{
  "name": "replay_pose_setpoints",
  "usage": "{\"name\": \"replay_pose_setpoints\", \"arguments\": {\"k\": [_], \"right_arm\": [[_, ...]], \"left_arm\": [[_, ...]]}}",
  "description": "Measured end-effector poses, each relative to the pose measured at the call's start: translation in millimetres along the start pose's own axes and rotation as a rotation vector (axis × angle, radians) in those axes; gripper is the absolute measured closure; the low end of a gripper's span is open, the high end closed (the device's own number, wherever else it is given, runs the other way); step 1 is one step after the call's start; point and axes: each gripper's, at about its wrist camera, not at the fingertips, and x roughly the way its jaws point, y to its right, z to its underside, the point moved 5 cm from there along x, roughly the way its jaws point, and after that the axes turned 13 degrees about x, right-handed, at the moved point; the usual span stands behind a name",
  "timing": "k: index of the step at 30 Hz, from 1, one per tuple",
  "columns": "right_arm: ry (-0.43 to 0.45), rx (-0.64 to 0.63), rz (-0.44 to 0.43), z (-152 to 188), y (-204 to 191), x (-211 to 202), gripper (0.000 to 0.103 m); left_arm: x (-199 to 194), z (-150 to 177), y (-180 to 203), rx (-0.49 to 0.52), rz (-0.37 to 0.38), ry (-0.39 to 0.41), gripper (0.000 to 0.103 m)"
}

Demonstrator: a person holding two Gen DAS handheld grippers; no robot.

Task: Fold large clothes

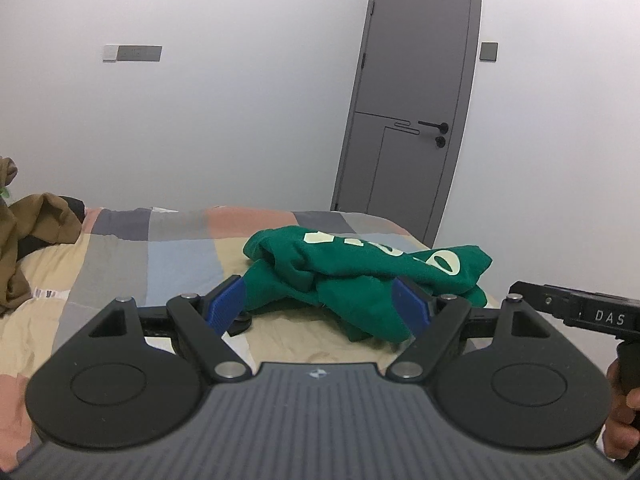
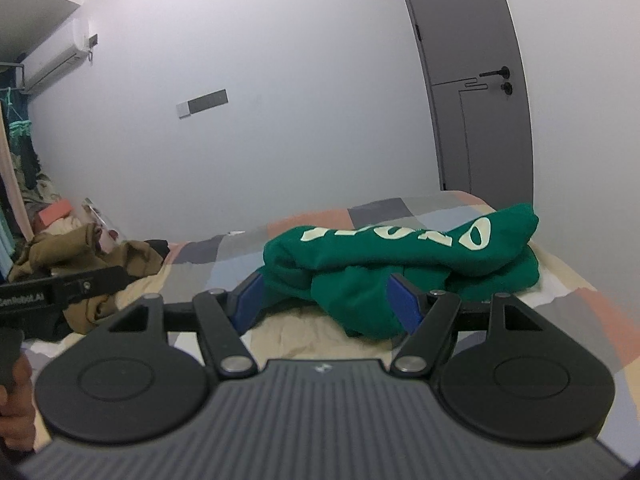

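A crumpled green sweatshirt (image 1: 360, 276) is seen heaped on a patchwork-covered bed (image 1: 168, 256). The left tool (image 1: 320, 304) and right tool (image 2: 326, 300) are both held wide open, nothing gripped, fingers flanking the garment's near edge.

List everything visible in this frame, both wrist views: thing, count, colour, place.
sweatshirt: 1, green with pale lettering, crumpled on the bed just ahead of both grippers
bed: 1, patchwork cover in grey, pink, beige and blue, fills the foreground
brown clothes: 1 pile, brown, far left of the bed
door: 1, grey with black handle, closed, behind the bed
wall panel: 1, grey and white, on the white wall
air conditioner: 1, white, high on the left wall
hanging clothes: several, mixed colours, left edge
left gripper: 1, black with blue pads, open
right gripper: 1, black with blue pads, open
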Motion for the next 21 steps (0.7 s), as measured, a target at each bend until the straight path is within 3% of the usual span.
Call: {"name": "replay_pose_setpoints", "arguments": {"k": [11, 16, 21], "right_arm": [[-0.009, -0.03, 0.046, 11, -1, -5, 0.032], [-0.02, -0.043, 0.075, 15, 2, -3, 0.032], [-0.015, -0.079, 0.085, 14, 0, -4, 0.032]], "left_arm": [[9, 19, 4, 0.009, -0.017, -0.043, 0.018], [9, 20, 3, -0.004, -0.018, -0.043, 0.006], [8, 20, 4, -0.008, -0.023, -0.039, 0.001]]}}
